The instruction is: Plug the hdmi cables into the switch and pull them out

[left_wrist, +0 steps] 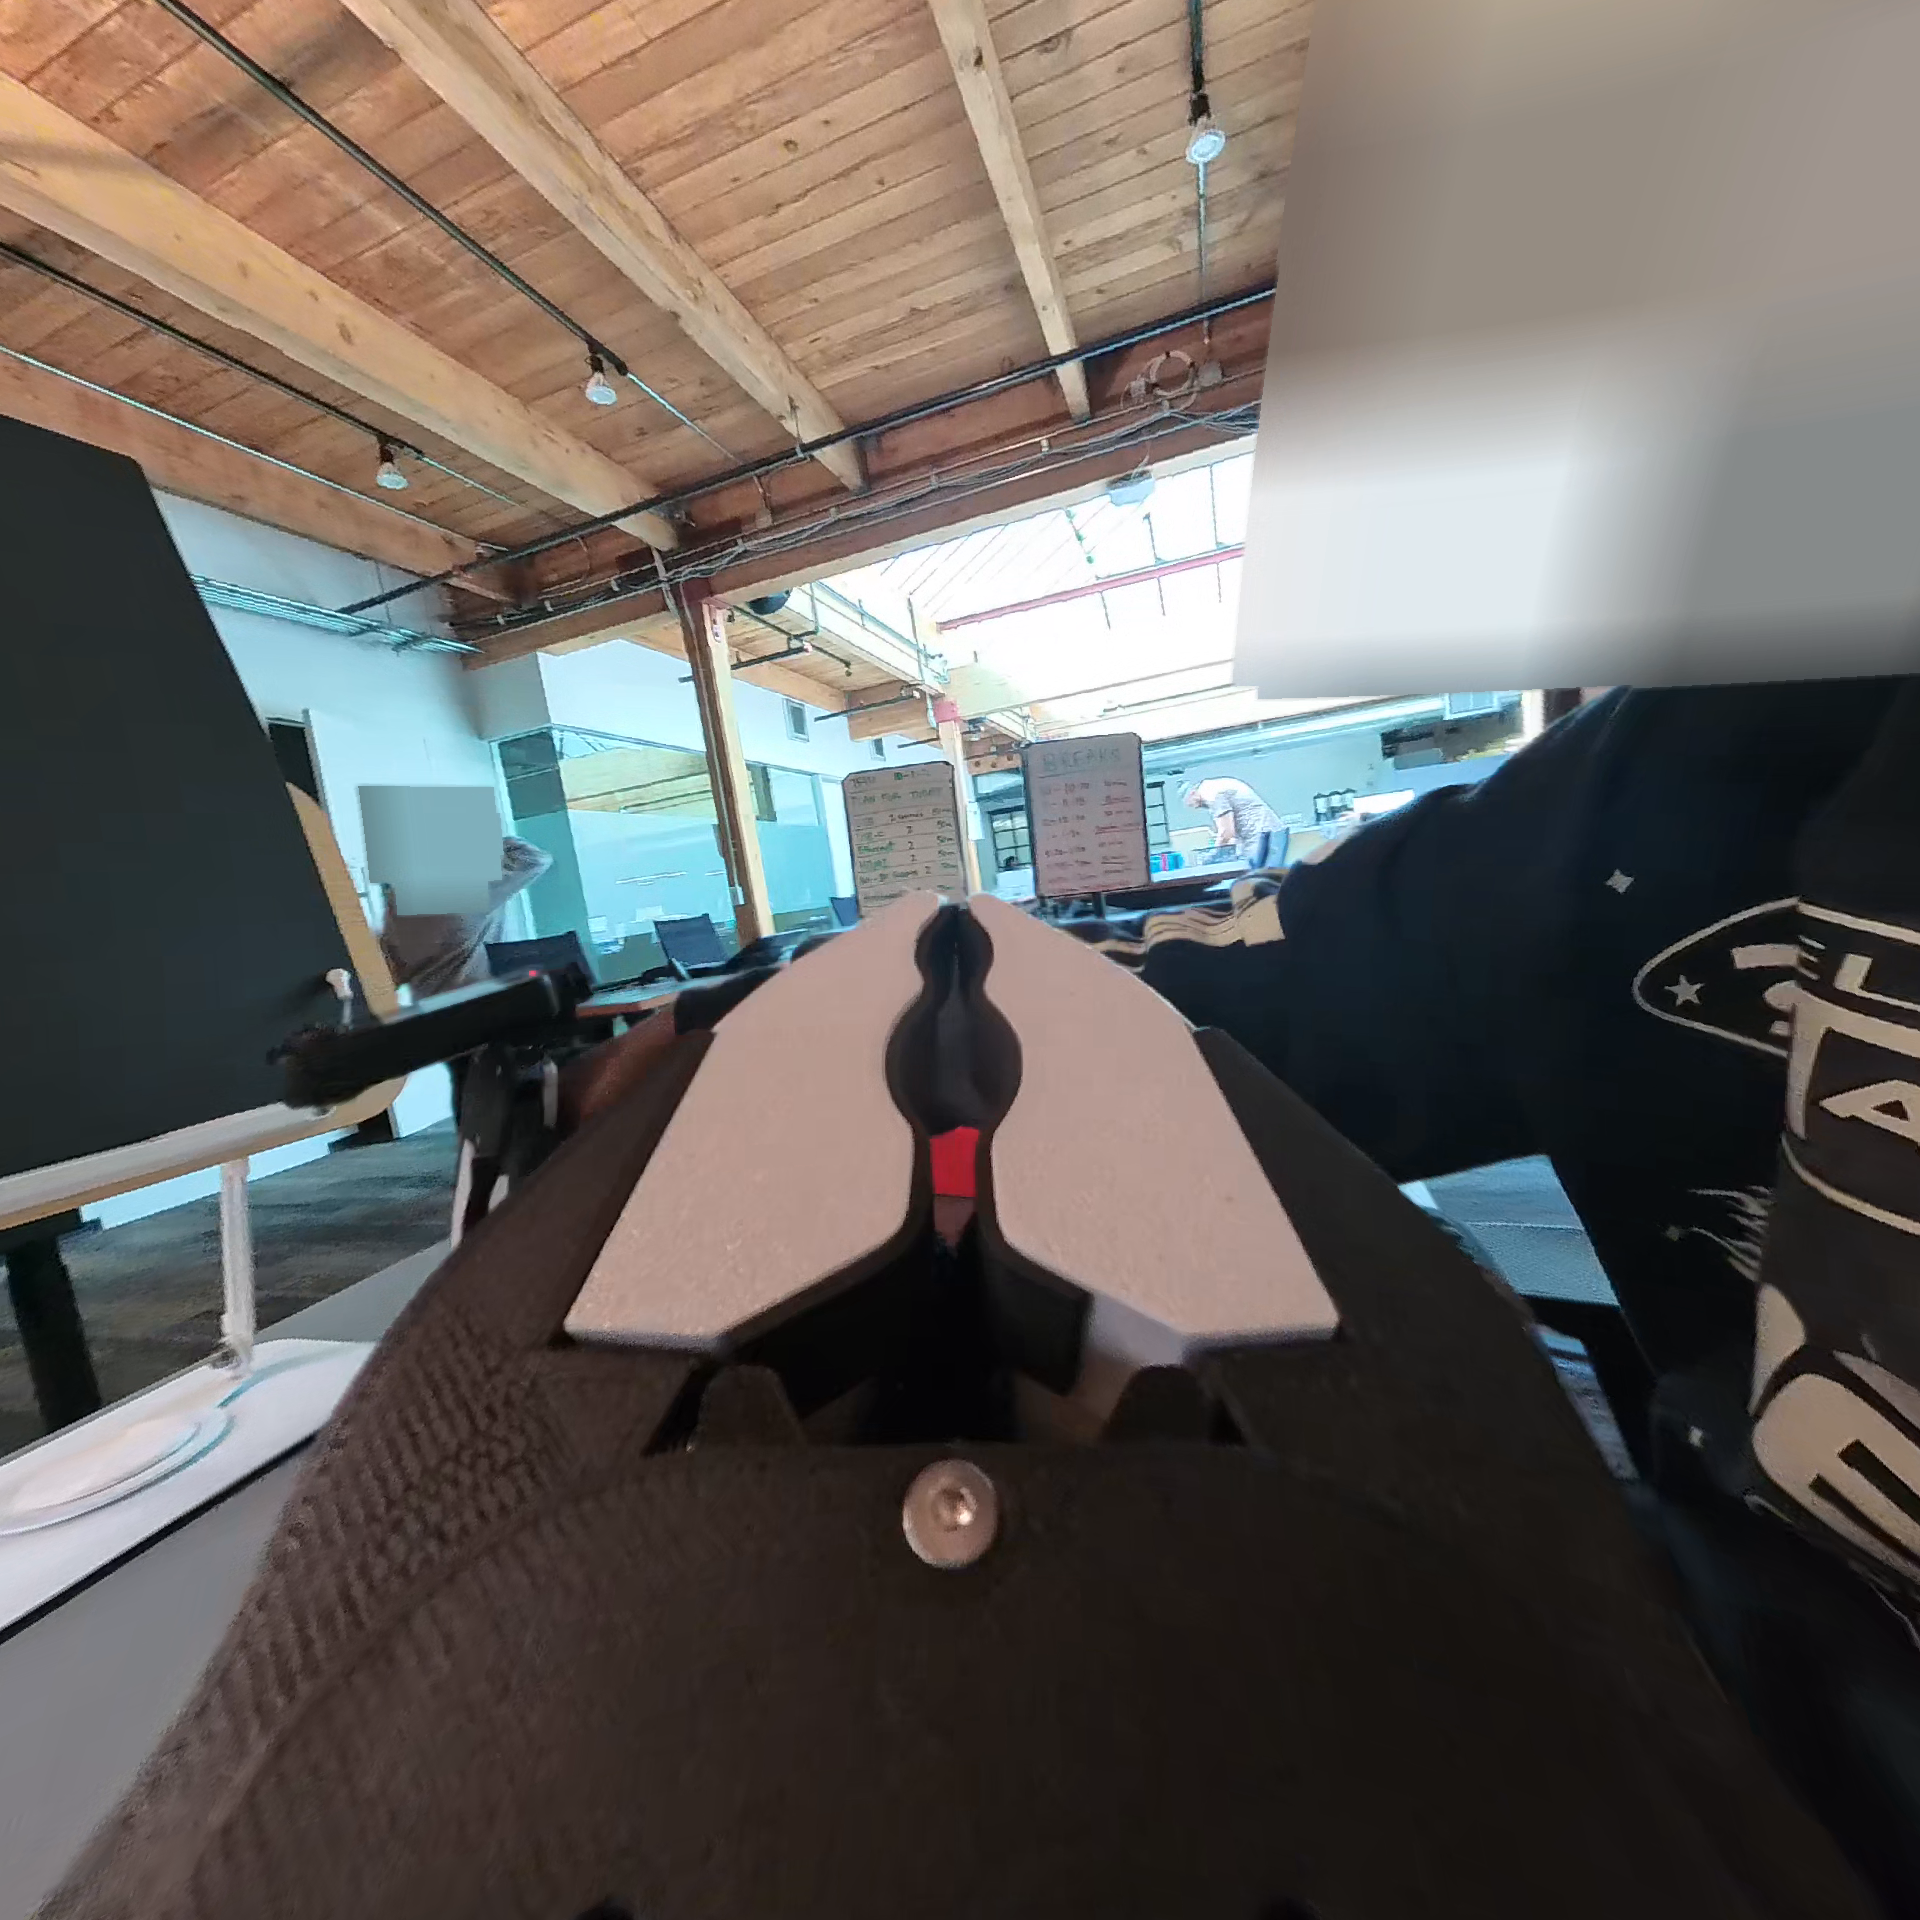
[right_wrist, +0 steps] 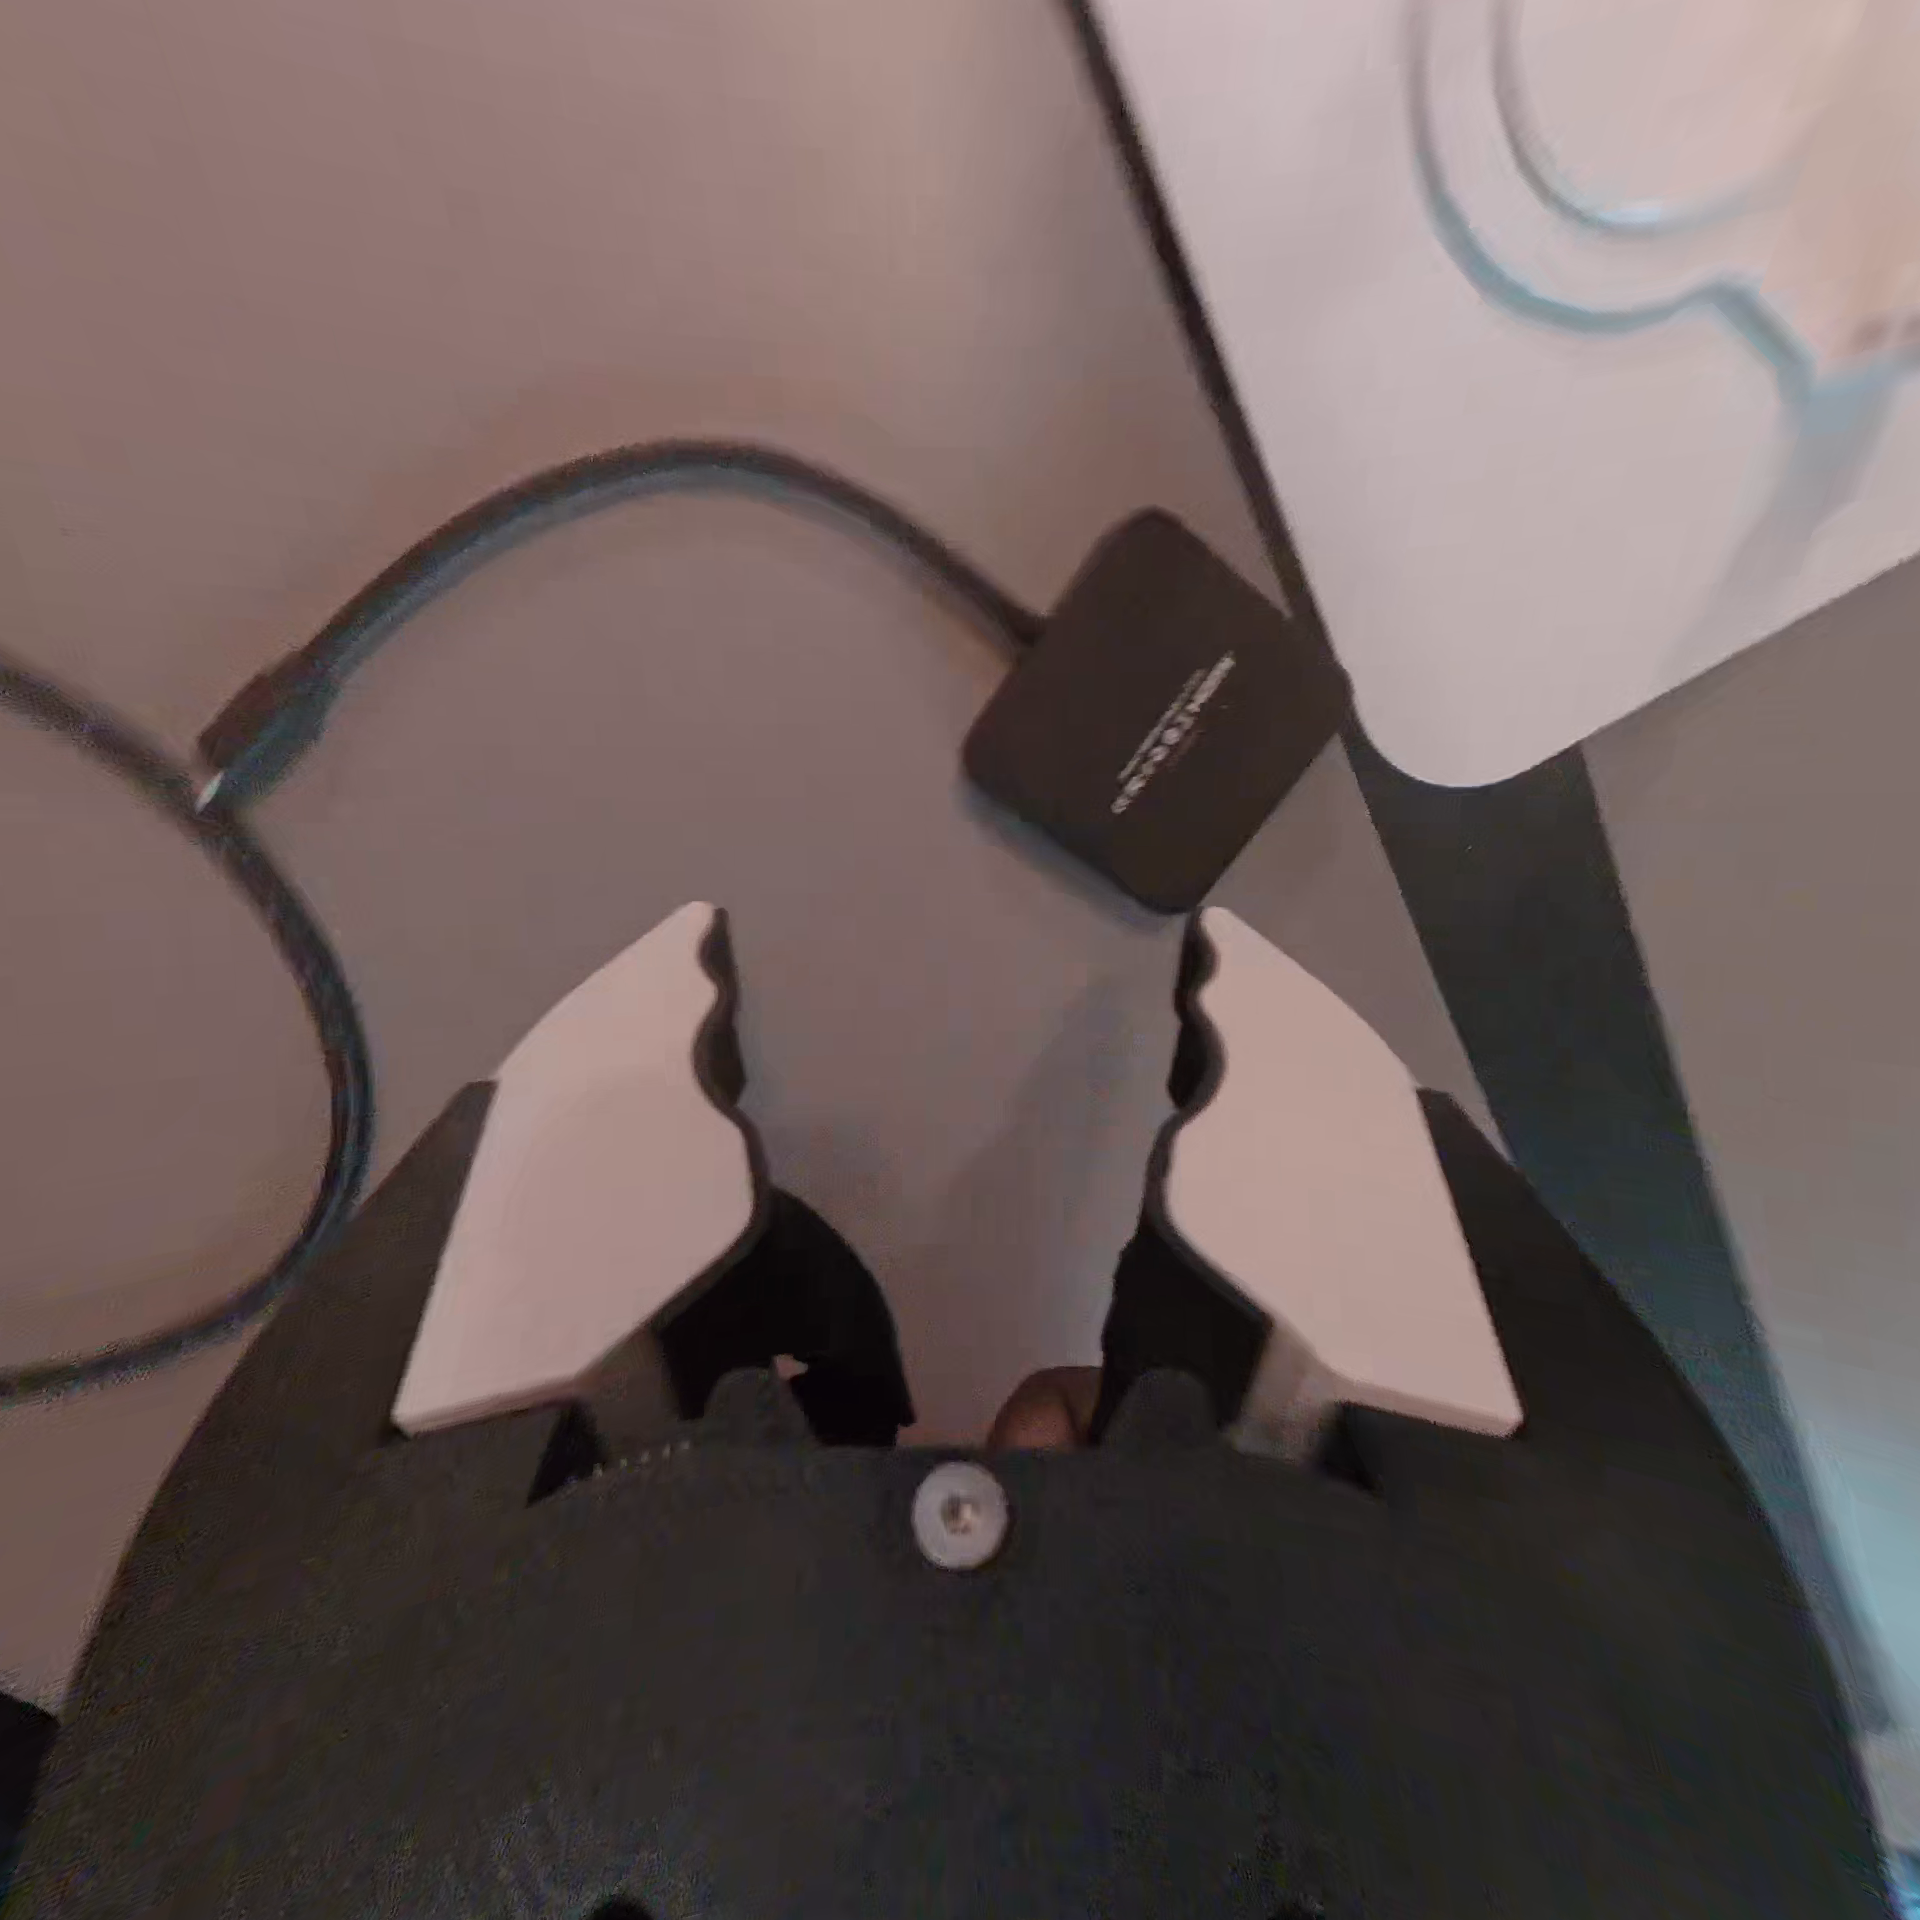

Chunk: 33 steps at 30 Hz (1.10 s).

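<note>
Cable (right_wrist: pixel 343 1091), dark and curving, is seen at the far left of the right wrist view, lying loose on the pale surface (right_wrist: pixel 727 260). A second cable (right_wrist: pixel 623 488) arcs from a plug (right_wrist: pixel 260 717) lying unplugged near the first cable to the switch (right_wrist: pixel 1153 707), a small black box set just beside a white mat (right_wrist: pixel 1455 468) at the right. The right tool (right_wrist: pixel 956 935) is held above the surface with its jaws spread wide and nothing between them, the switch just beyond its right fingertip. In the left wrist view, the left tool (left_wrist: pixel 954 920) is raised toward the room with its jaws brought together; whether anything is pinched there cannot be told.

The switch is judged light and likely to slide when a plug is pushed in, so it may need bracing by its flat sides. The cables are judged flexible yet springy; the rigid plug body, not the cord, is judged the place to be gripped.
</note>
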{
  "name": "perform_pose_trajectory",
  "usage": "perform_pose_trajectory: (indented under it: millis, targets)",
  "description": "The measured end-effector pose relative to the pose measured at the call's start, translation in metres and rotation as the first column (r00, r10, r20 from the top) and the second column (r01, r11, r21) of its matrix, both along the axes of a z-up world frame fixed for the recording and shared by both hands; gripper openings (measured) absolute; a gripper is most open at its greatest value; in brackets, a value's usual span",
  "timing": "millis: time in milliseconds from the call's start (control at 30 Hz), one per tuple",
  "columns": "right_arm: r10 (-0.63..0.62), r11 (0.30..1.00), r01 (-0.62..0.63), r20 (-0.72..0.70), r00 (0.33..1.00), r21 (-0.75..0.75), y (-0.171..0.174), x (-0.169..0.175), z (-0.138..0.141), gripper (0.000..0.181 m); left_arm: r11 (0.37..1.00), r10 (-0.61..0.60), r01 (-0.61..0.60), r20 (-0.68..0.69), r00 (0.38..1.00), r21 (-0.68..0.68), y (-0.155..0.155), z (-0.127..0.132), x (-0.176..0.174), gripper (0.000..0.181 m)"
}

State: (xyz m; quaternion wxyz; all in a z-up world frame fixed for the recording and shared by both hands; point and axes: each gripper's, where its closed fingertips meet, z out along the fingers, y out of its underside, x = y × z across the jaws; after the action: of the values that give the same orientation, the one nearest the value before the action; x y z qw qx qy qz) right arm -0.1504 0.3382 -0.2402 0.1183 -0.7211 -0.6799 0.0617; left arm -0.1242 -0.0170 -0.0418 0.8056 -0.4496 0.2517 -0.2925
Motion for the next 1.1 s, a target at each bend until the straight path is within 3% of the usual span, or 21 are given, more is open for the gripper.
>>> perform_pose_trajectory:
  millis: [33,100,300,500,633,700,900,1100]
  targets:
    - [-0.057,0.998,0.057,0.007,0.998,-0.03,0.006,-0.004,-0.007,0.087,1.0,0.011,-0.011,0.006,1.0,0.004,0.0,0.001,-0.002,0.0]
    - [-0.053,0.999,0.053,0.03,0.998,-0.007,0.02,-0.008,-0.017,0.088,1.0,0.017,-0.017,0.021,1.0,0.012,0.0,0.003,-0.004,0.0]
    - [0.264,0.963,-0.261,-0.036,0.964,0.073,0.026,-0.034,-0.014,0.074,1.0,0.026,-0.026,0.024,0.999,0.01,0.002,0.002,-0.005,0.0]
    - [0.372,0.923,-0.375,0.041,0.927,0.089,0.031,-0.037,-0.03,0.081,0.999,0.034,-0.034,0.022,0.999,0.015,0.002,0.002,-0.005,0.0]
    - [0.299,0.953,-0.301,0.07,0.952,0.019,0.033,-0.028,-0.033,0.082,0.999,0.035,-0.035,0.023,0.999,0.017,0.002,0.002,-0.005,0.0]
    - [0.241,0.97,-0.23,0.181,0.953,-0.078,0.023,-0.004,-0.037,0.076,0.999,0.038,-0.039,0.019,0.999,0.015,0.003,0.001,-0.005,0.0]
    - [0.017,0.994,0.029,0.42,0.907,-0.102,-0.017,0.059,-0.037,0.074,0.999,0.049,-0.049,0.019,0.999,0.023,0.003,0.002,-0.005,0.0]
    - [-0.15,0.974,0.203,0.381,0.912,-0.103,-0.079,0.111,-0.037,0.073,0.997,0.07,-0.07,-0.001,0.998,0.029,0.003,0.001,-0.005,0.0]
